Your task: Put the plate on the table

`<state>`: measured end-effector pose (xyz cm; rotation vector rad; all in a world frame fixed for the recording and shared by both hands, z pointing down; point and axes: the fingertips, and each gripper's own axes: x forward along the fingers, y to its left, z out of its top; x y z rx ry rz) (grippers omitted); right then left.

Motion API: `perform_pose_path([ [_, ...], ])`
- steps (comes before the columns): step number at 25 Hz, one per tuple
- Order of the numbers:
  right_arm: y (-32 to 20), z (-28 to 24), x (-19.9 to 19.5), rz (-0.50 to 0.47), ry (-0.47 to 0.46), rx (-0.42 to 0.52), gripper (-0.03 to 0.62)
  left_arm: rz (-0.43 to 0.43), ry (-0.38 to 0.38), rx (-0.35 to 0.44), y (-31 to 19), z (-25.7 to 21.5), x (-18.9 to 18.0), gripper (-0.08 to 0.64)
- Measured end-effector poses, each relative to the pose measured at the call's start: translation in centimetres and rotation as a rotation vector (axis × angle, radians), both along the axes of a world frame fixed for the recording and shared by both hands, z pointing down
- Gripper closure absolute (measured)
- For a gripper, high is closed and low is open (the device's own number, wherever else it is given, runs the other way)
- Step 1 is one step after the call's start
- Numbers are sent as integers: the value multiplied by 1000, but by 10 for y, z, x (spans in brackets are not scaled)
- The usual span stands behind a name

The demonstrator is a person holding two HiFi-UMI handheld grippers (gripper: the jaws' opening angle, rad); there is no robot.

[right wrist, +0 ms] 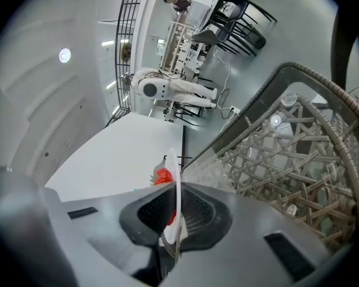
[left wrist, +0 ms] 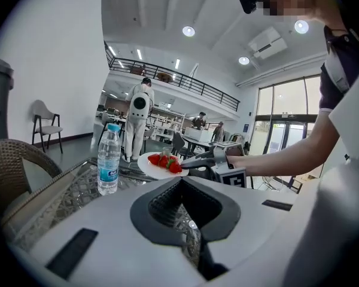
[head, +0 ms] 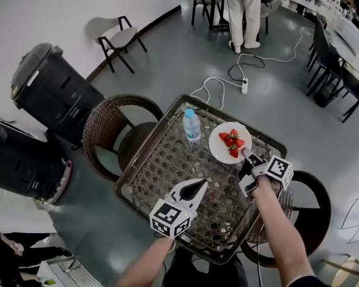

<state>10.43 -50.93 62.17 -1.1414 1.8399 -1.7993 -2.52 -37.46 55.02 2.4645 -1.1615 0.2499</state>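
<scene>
Plate [head: 220, 149] of strawberries [head: 231, 141] hung just right of the water bottle [head: 191, 126], over the table [head: 152, 137], its near rim pinched in the right gripper [head: 246, 155]. Best bet was lowering it level, clear of the bottle, and unclamping only once it lay flat. Left gripper [head: 195, 189], nearer the person than the bottle, had its jaws together on nothing. Head view hid the plate's height, left gripper view suggested it was slightly off the glass, and right gripper view showed the rim between the pads.
</scene>
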Motion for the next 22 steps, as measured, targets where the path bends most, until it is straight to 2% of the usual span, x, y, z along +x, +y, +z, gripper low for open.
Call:
perform_pose_path([
  [11, -61, 67, -5, -8, 44, -58, 577, -42, 19, -64, -29, 32, 8, 555],
  [22, -83, 104, -15, -5, 83, -116, 575, -64, 39, -108, -30, 52, -1, 555],
])
